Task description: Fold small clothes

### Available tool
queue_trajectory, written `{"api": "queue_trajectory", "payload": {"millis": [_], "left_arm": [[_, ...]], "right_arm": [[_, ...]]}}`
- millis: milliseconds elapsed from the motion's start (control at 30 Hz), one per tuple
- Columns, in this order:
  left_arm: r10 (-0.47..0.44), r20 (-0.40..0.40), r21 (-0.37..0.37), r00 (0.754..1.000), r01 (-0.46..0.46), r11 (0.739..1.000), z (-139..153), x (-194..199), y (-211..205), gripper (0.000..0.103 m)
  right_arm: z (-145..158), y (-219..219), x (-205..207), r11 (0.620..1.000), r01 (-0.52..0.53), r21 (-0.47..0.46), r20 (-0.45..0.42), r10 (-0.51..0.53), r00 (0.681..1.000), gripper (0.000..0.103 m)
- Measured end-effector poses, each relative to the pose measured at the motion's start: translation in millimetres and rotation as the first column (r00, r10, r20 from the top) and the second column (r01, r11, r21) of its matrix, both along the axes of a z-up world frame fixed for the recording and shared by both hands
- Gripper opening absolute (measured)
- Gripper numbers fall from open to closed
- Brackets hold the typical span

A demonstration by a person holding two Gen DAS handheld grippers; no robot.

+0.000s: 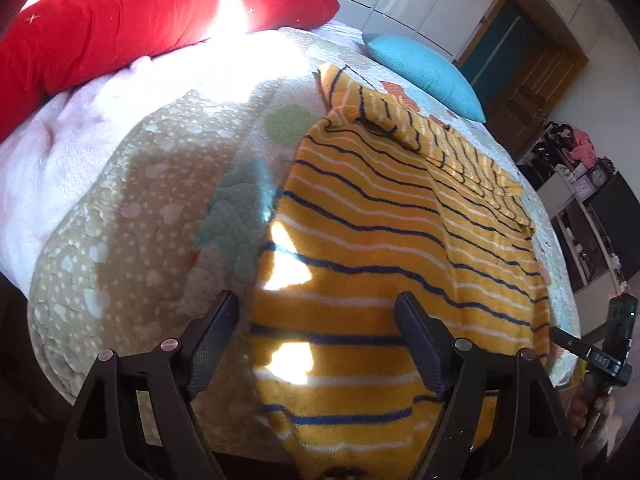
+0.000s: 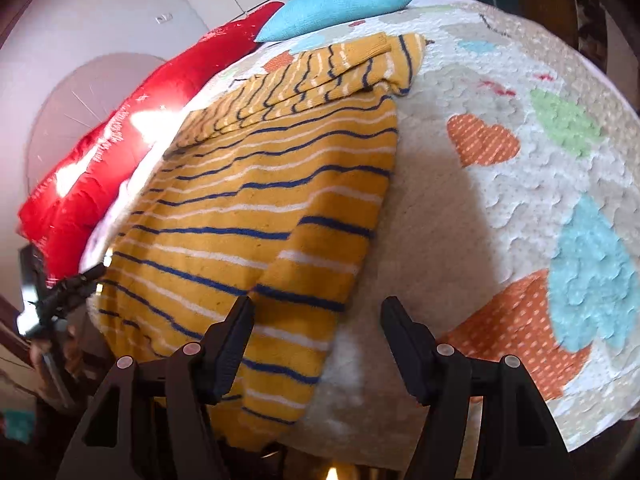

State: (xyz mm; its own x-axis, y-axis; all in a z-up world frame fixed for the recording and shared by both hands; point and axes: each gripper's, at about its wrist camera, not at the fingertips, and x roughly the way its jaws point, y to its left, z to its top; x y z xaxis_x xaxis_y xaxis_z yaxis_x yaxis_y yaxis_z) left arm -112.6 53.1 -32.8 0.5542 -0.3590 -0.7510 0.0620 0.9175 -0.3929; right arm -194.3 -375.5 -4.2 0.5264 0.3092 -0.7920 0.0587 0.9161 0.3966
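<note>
A yellow sweater (image 1: 380,240) with navy and white stripes lies flat on the bed; in the right wrist view the sweater (image 2: 260,200) reaches the near bed edge. Its sleeves (image 1: 420,132) are folded across the far end. My left gripper (image 1: 317,298) is open above the sweater's near left edge, with one finger over the quilt and the other over the fabric. My right gripper (image 2: 318,302) is open over the near right edge, its left finger above the sweater. Nothing is pinched in either. Each gripper shows at the other view's border: the right gripper (image 1: 612,344) and the left gripper (image 2: 60,296).
A quilt (image 2: 500,200) with coloured hearts covers the bed. A red pillow (image 1: 140,20) and a blue cushion (image 1: 428,72) lie at the far end, with a pink blanket (image 1: 60,152) at the left. Shelves (image 1: 592,200) and a wooden door (image 1: 532,80) stand beyond the bed.
</note>
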Motion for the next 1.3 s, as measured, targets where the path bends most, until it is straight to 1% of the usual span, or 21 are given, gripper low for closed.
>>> {"api": "queue_trajectory", "payload": {"millis": [33, 100, 167, 300, 433, 467, 500, 533, 567, 600, 633, 700, 767, 833, 900, 1000, 1100, 1167, 1200, 1267, 1300], "left_arm": [[-0.022, -0.003, -0.032, 1.0, 0.022, 0.999, -2, -4, -2, 0.079], [-0.048, -0.012, -0.088, 0.999, 0.047, 0.995, -7, -15, -4, 0.079], [-0.058, -0.026, -0.138, 0.998, 0.054, 0.989, -15, -25, -4, 0.079], [-0.05, -0.063, -0.208, 0.997, 0.036, 0.977, -30, -42, -5, 0.079], [-0.047, -0.077, -0.216, 0.996, 0.029, 0.976, -34, -46, -10, 0.079], [-0.047, -0.077, -0.221, 0.996, 0.029, 0.975, -33, -47, -11, 0.078], [-0.047, -0.076, -0.23, 0.996, 0.028, 0.973, -32, -48, -12, 0.067], [-0.035, -0.082, -0.221, 0.996, 0.016, 0.975, -32, -47, -12, 0.04], [-0.027, -0.089, -0.208, 0.996, 0.008, 0.978, -31, -46, -12, 0.023], [-0.029, -0.095, -0.222, 0.995, 0.007, 0.975, -31, -46, -10, 0.01], [-0.023, -0.095, -0.257, 0.995, -0.002, 0.966, -29, -47, -7, 0.01], [-0.012, -0.091, -0.277, 0.996, -0.014, 0.961, -21, -50, -3, 0.01], [-0.011, -0.071, -0.263, 0.997, -0.008, 0.965, -7, -54, -6, 0.01], [-0.023, -0.036, -0.259, 0.999, 0.013, 0.966, 11, -57, -9, 0.01], [-0.035, 0.004, -0.266, 0.999, 0.035, 0.963, 31, -54, -12, 0.01], [-0.043, 0.065, -0.276, 0.997, 0.059, 0.959, 60, -25, -17, 0.01], [-0.046, 0.105, -0.298, 0.993, 0.075, 0.952, 82, 31, -29, 0.01], [-0.054, 0.118, -0.281, 0.992, 0.085, 0.956, 88, 76, -41, 0.01], [-0.055, 0.109, -0.269, 0.993, 0.083, 0.96, 87, 101, -50, 0.01], [-0.068, 0.073, -0.252, 0.995, 0.085, 0.964, 79, 155, -69, 0.01], [-0.065, 0.048, -0.227, 0.997, 0.074, 0.971, 71, 183, -80, 0.011]], "right_arm": [[-3, 2, -4, 0.998, -0.015, 0.068, -0.004, 0.016, 1.0, 0.071], [-10, 9, -13, 0.985, -0.037, 0.166, -0.016, 0.04, 0.999, 0.071], [-21, 19, -24, 0.975, -0.043, 0.216, -0.038, 0.052, 0.998, 0.071], [-46, 38, -42, 0.966, -0.047, 0.253, -0.109, 0.076, 0.991, 0.071], [-56, 57, -42, 0.971, -0.06, 0.231, -0.141, 0.094, 0.986, 0.071], [-55, 61, -42, 0.974, -0.067, 0.217, -0.141, 0.1, 0.985, 0.069], [-55, 64, -39, 0.976, -0.074, 0.205, -0.141, 0.104, 0.985, 0.066], [-55, 68, -37, 0.977, -0.079, 0.2, -0.142, 0.108, 0.984, 0.053], [-57, 70, -36, 0.978, -0.08, 0.193, -0.15, 0.11, 0.983, 0.034], [-58, 71, -33, 0.979, -0.08, 0.189, -0.154, 0.11, 0.982, 0.022], [-58, 67, -35, 0.976, -0.08, 0.2, -0.152, 0.111, 0.982, 0.012], [-56, 67, -35, 0.975, -0.071, 0.21, -0.142, 0.102, 0.985, 0.011], [-45, 68, -38, 0.972, -0.076, 0.223, -0.12, 0.105, 0.987, 0.01], [-27, 67, -40, 0.962, -0.097, 0.255, -0.082, 0.121, 0.989, 0.01], [-3, 64, -34, 0.949, -0.124, 0.29, -0.021, 0.136, 0.99, 0.01], [37, 52, -7, 0.947, -0.146, 0.287, 0.085, 0.127, 0.988, 0.01], [62, 29, 43, 0.955, -0.105, 0.279, 0.17, 0.058, 0.984, 0.01], [66, 11, 83, 0.961, -0.046, 0.273, 0.195, -0.009, 0.981, 0.01], [64, 2, 105, 0.959, -0.012, 0.283, 0.193, -0.044, 0.98, 0.01], [57, -12, 151, 0.963, 0.053, 0.265, 0.185, -0.105, 0.977, 0.01], [52, -18, 172, 0.966, 0.082, 0.244, 0.174, -0.127, 0.977, 0.01]]}}
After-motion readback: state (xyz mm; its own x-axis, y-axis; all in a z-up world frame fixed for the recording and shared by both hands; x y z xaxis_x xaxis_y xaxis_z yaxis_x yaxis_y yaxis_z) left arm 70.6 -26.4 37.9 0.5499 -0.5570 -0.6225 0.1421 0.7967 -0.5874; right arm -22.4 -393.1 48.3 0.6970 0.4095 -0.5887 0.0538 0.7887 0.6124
